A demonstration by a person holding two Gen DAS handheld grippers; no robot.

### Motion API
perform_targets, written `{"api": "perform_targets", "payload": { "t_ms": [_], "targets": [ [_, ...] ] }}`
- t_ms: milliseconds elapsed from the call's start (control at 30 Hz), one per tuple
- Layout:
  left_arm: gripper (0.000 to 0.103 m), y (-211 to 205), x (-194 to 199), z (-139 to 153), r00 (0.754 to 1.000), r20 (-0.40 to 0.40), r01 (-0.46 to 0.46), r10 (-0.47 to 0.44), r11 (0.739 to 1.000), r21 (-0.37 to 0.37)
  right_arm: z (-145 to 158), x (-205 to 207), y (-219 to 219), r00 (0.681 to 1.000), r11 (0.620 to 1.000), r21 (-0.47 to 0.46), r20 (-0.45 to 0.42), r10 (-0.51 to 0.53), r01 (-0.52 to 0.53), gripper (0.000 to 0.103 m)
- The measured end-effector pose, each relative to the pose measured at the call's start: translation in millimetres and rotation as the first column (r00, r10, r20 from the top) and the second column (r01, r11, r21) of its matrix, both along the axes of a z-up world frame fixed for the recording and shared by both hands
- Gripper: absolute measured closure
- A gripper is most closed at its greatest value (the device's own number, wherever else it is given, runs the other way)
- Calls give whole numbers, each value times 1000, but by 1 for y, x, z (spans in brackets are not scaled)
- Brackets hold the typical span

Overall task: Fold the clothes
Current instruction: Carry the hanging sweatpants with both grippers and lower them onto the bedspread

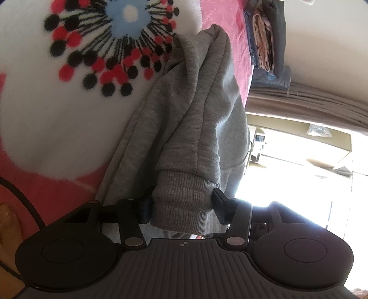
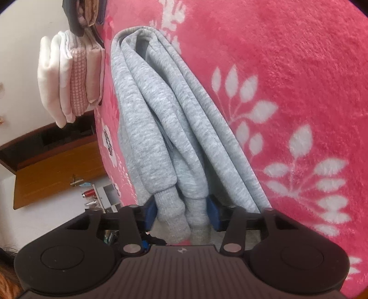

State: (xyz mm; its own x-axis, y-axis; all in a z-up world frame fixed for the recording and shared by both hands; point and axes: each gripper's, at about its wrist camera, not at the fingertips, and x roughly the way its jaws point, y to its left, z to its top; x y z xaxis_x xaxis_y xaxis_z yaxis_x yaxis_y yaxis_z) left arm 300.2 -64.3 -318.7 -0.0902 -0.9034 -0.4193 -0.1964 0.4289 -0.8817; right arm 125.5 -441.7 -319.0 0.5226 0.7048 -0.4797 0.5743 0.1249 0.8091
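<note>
A grey sweat garment lies folded lengthwise in thick layers on a pink fleece blanket. Its ribbed hem sits bunched between the black pads of my left gripper, which press on it from both sides. In the right wrist view the same grey garment runs away from the camera. Two ribbed cuffs sit side by side between the blue pads of my right gripper, which is shut on them.
The blanket has a white patch with a red, black and blue burst pattern. Stacks of folded clothes stand at its far edge. A wooden cabinet and a bright doorway lie beyond the bed. A black cable runs nearby.
</note>
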Motion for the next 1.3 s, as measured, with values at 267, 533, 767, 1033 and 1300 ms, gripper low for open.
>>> {"api": "perform_targets", "payload": {
  "t_ms": [267, 533, 767, 1033, 1300],
  "targets": [
    [53, 4, -9, 9, 998, 69, -3, 2, 1000, 20, 15, 7, 12, 997, 996, -65, 59, 59, -55, 73],
    [56, 3, -33, 34, 986, 162, -48, 33, 994, 93, 28, 14, 15, 968, 980, -116, 174, 181, -162, 77],
    [57, -24, -74, 91, 941, 310, 24, -136, 940, 339, 21, -15, 15, 927, 972, -58, 293, 235, -228, 77],
    [60, -52, -145, 150, 879, 358, 89, -315, 847, 524, 67, -72, 15, 860, 951, -105, 407, 307, -290, 77],
    [64, -46, -234, 187, 816, 337, 154, -469, 739, 656, 100, -144, 35, 843, 939, -119, 414, 342, -322, 77]
  ]
}}
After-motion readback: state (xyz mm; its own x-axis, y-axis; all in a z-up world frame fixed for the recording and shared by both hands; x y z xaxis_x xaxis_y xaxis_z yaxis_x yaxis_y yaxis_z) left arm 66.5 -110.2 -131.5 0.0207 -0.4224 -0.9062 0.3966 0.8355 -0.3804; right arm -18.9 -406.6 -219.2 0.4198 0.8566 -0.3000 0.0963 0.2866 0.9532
